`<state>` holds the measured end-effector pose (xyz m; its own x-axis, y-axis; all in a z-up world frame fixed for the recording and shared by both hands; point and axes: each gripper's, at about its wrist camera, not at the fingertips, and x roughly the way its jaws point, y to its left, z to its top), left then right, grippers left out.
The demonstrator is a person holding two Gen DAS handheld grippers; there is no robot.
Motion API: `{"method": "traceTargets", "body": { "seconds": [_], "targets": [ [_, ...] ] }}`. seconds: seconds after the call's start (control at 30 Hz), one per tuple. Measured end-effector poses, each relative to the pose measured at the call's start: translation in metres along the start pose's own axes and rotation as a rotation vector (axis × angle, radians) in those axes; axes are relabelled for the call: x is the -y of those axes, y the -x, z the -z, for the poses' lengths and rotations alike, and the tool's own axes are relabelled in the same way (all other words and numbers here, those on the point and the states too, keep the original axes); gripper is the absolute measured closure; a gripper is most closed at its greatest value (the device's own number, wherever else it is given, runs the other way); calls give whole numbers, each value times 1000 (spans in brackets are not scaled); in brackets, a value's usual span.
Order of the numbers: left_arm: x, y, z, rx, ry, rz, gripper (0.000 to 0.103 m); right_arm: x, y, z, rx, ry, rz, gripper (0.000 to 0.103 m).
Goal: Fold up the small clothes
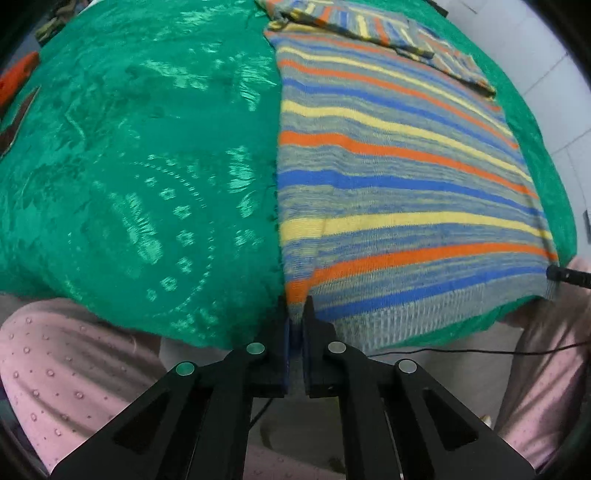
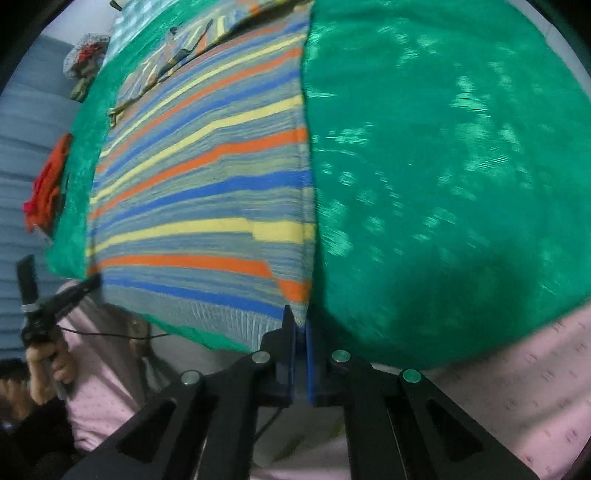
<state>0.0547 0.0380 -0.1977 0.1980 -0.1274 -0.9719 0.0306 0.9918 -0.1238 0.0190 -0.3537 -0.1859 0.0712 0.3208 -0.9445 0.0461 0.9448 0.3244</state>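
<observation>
Both claws are clamped on the sweater's [image 1: 388, 177] ribbed hem at the near edge of the green cloth [image 1: 140, 166]: the left gripper [image 1: 295, 306] pinches one bottom corner, the right gripper [image 2: 298, 314] the other, each with jaws pressed together on the knit. Striped in orange, blue, yellow and grey, the sweater lies flat, running from the near edge toward the far one, with a sleeve [image 1: 373, 27] folded across its far end.
</observation>
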Motion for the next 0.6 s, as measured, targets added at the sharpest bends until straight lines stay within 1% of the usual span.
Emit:
{"method": "traceTargets", "body": {
  "seconds": [0.1, 0.17, 0.23, 0.27, 0.3, 0.33, 0.37, 0.4, 0.43, 0.47, 0.6],
  "targets": [
    [3, -13, -1, -14, 12, -22, 100, 3, 2, 4, 8, -35, 15, 100],
    [12, -16, -3, -8, 16, -48, 99, 2, -7, 0, -3, -36, 47, 100],
    [22, -14, 3, 8, 21, -66, 98, -1, -17, -5, -5, -46, 71, 99],
    [25, -11, 7, 21, 26, -79, 92, -3, -17, -5, 2, -42, 79, 99],
    [27, -7, 8, 35, 35, -105, 88, -9, -16, -5, 14, -24, 96, 99],
    [33, -3, 15, 45, 42, -132, 75, -12, -14, -4, 28, -16, 103, 91],
    [35, 0, 16, 55, 50, -168, 50, -14, -11, -2, 45, -11, 102, 86],
    [36, 4, 17, 75, 58, -193, 40, -17, -8, -1, 59, -10, 115, 63],
    [37, 9, 18, 99, 66, -199, 31, -19, -4, 1, 73, -12, 135, 43],
    [37, 14, 19, 118, 72, -203, 31, -20, 1, 2, 96, -12, 149, 38],
    [45, 24, 20, 153, 76, -226, 31, -28, 27, 7, 227, -7, 193, 37]
  ]
}}
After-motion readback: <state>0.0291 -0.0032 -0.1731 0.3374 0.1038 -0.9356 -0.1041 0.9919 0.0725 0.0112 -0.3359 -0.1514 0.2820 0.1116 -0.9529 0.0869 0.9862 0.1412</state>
